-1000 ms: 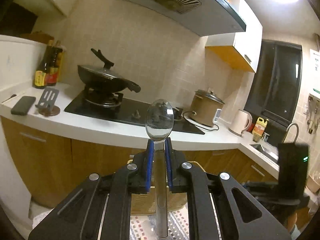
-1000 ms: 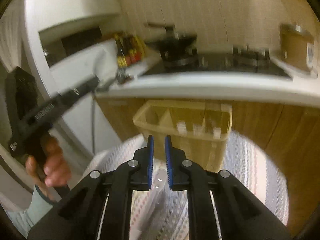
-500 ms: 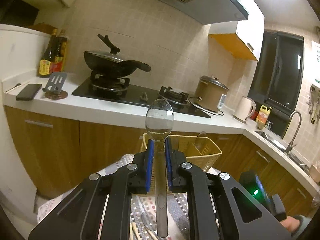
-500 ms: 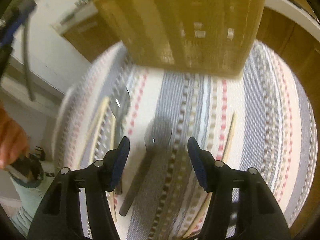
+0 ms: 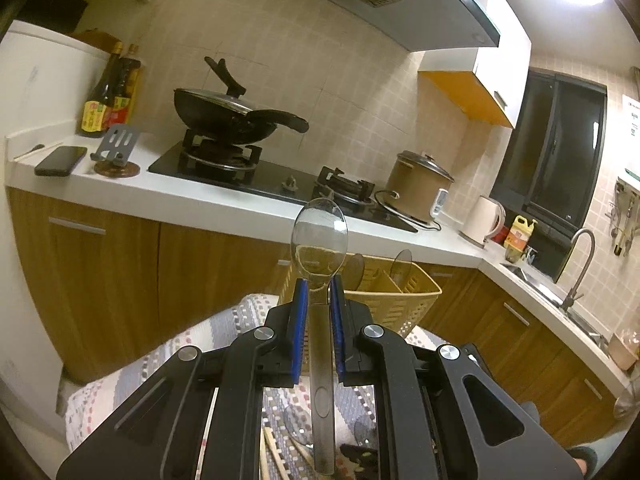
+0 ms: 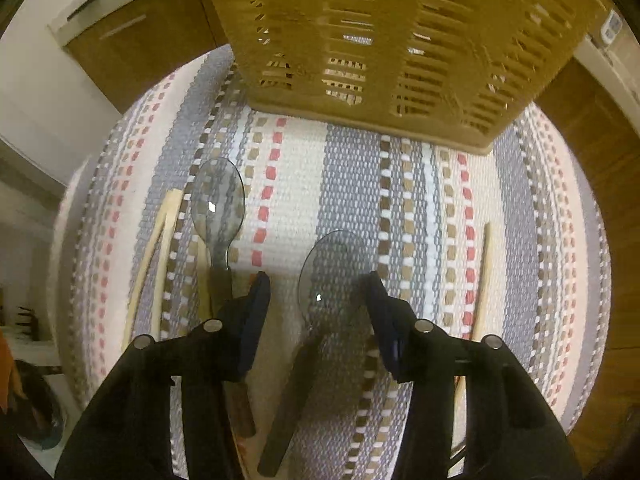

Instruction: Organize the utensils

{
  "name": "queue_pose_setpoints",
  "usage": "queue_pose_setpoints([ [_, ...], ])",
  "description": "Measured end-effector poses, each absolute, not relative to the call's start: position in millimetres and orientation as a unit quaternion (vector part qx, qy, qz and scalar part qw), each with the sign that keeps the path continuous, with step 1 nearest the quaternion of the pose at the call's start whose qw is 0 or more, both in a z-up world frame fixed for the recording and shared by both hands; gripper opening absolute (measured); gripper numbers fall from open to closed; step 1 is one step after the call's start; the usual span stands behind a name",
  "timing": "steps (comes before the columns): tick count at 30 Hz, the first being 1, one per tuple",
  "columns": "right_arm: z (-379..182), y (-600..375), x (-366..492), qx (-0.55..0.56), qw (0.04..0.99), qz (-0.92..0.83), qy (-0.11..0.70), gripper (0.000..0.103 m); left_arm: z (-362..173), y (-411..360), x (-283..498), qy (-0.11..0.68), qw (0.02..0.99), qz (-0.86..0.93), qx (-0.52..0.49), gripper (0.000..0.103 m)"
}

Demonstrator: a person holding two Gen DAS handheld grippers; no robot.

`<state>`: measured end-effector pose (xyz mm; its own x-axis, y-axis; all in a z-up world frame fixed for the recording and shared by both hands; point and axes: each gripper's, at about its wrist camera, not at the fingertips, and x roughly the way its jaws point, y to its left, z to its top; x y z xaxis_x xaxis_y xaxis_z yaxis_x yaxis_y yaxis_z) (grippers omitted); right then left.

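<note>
My left gripper [image 5: 319,292] is shut on a clear grey plastic spoon [image 5: 320,236], bowl up, held in the air short of the tan slotted utensil basket [image 5: 404,296]. Two grey spoons stand in the basket's compartments. My right gripper [image 6: 318,292] is open and low over the striped cloth, its fingers either side of the bowl of a grey spoon [image 6: 334,272] lying there. A second grey spoon [image 6: 218,204] lies to the left, next to wooden chopsticks [image 6: 160,240]. One more chopstick [image 6: 482,280] lies to the right. The basket [image 6: 392,40] stands just beyond.
The striped woven cloth [image 6: 352,168] covers a small round table in front of wooden kitchen cabinets [image 5: 120,260]. Behind is a white counter with a hob and black wok [image 5: 224,116], a rice cooker [image 5: 420,184], a kettle and a phone [image 5: 60,160].
My right gripper opened and dropped down to the cloth, now straddling the lying spoon. My left gripper tilted down a little with its spoon, bringing the basket into view.
</note>
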<state>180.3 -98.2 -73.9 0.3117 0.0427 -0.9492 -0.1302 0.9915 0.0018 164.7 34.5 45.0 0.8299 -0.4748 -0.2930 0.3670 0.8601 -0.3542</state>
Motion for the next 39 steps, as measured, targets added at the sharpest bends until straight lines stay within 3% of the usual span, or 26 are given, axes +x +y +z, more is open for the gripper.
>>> queue_pose_setpoints([
  [1,-74,-94,181,-0.041,0.811,0.055,0.581,0.033,45,34,164,0.189,0.946,-0.223,-0.143,0.01],
  [2,-74,-92,180,-0.043,0.812,0.062,0.579,0.031,45,34,164,0.19,0.945,-0.224,-0.142,0.01],
  [12,-34,-141,133,0.038,0.862,0.136,0.487,0.03,53,31,161,0.174,0.948,-0.225,-0.139,0.01],
  [18,33,-181,117,0.087,0.908,0.165,0.374,0.03,80,37,168,0.13,0.953,-0.216,-0.167,0.01],
  [26,114,-211,127,0.061,0.966,0.126,0.216,0.03,115,16,211,0.071,0.958,-0.214,-0.179,0.01],
  [32,140,-221,156,0.026,0.987,0.057,0.148,0.03,101,-12,255,0.051,0.962,-0.213,-0.162,0.01],
  [39,134,-226,193,0.016,0.992,0.024,0.12,0.03,73,-15,280,0.064,0.963,-0.21,-0.158,0.01],
])
